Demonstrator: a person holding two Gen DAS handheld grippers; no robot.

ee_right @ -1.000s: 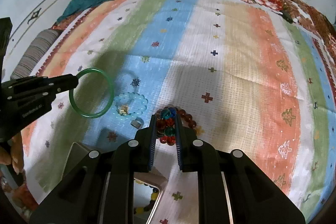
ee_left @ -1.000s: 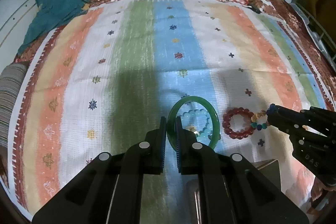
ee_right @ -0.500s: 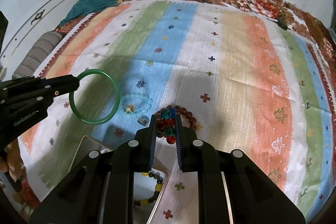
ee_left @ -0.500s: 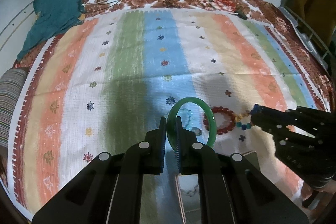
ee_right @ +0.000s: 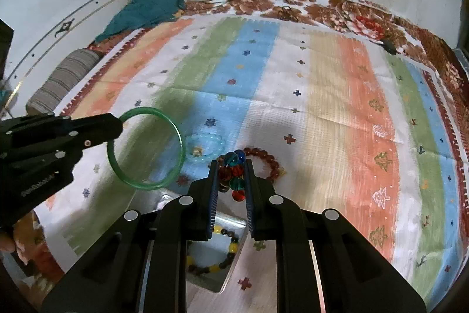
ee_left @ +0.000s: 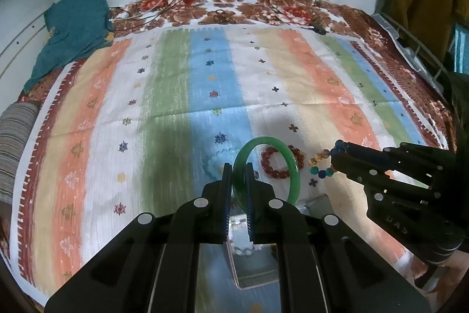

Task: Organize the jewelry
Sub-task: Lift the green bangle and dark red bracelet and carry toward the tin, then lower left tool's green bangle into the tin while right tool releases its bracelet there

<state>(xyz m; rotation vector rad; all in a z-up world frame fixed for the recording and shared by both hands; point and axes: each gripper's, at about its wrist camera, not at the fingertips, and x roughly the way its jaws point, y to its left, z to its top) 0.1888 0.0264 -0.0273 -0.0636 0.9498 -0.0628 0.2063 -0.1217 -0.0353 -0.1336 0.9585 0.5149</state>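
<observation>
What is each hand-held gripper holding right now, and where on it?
Left hand-held gripper: green bangle, pinched on its rim. Right hand-held gripper: multicoloured bead bracelet, clamped across a bunch of beads.

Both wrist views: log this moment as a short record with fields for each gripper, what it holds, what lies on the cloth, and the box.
left gripper: shut on green bangle, held clear of the cloth
right gripper: shut on multicoloured bead bracelet
on the striped cloth: red bead bracelet; pale blue bead bracelet
clear box: below both grippers, holds a yellow and dark bead bracelet
background: teal garment at the far left edge
</observation>
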